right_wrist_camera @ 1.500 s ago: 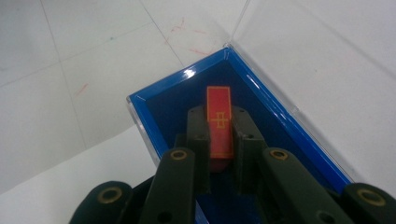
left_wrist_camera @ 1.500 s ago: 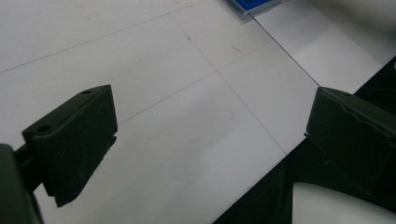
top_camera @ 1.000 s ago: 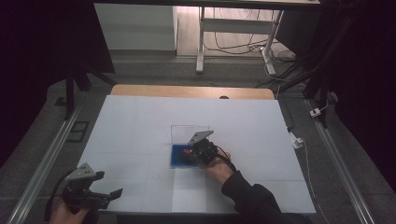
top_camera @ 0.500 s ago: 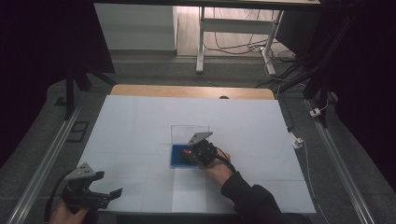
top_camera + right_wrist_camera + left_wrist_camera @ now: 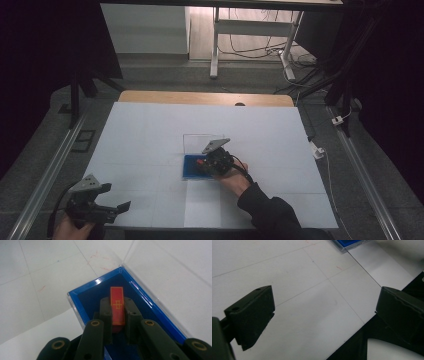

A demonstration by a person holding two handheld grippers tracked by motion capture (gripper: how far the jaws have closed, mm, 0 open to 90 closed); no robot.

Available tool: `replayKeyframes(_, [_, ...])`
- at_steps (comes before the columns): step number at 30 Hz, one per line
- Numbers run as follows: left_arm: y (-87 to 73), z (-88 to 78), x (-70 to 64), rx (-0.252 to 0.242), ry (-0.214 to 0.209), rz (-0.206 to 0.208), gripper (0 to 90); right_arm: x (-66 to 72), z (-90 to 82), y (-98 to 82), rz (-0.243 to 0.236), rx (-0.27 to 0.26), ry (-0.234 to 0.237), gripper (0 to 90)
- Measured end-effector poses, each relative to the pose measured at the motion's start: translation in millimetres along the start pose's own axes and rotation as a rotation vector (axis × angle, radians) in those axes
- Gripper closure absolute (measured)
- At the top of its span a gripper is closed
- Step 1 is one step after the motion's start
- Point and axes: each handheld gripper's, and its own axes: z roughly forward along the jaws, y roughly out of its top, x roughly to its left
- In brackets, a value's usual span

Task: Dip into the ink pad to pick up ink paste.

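We've got the right hand-held gripper clamped on the red block inside the blue tray; lower it flat before letting go, left hand-held gripper open, near-left on the table

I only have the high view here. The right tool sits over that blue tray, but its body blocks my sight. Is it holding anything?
Observer: Yes, the right tool is shut on a red block.
Operator: Is the block inside the tray?
Observer: It sits over the blue tray, within its walls; whether it touches the floor is unclear.
Operator: Any markings?
Observer: A gold border and a gold cross-like sign on its top face.
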Motion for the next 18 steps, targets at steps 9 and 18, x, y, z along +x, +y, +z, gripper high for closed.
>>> replayKeyframes(9, [-0.5, -0.6, -0.1, 0.001, 0.0, -0.003, 2.4, 0.4, -8.8, 4.2, 0.014, -0.036, 0.004, 79.7])
replayKeyframes(18, [-1.6, -1.7, -0.8, -0.002, 0.002, -0.007, 2.5, 1.4, -21.7, 7.7, 0.002, -0.058, 0.028, 79.6])
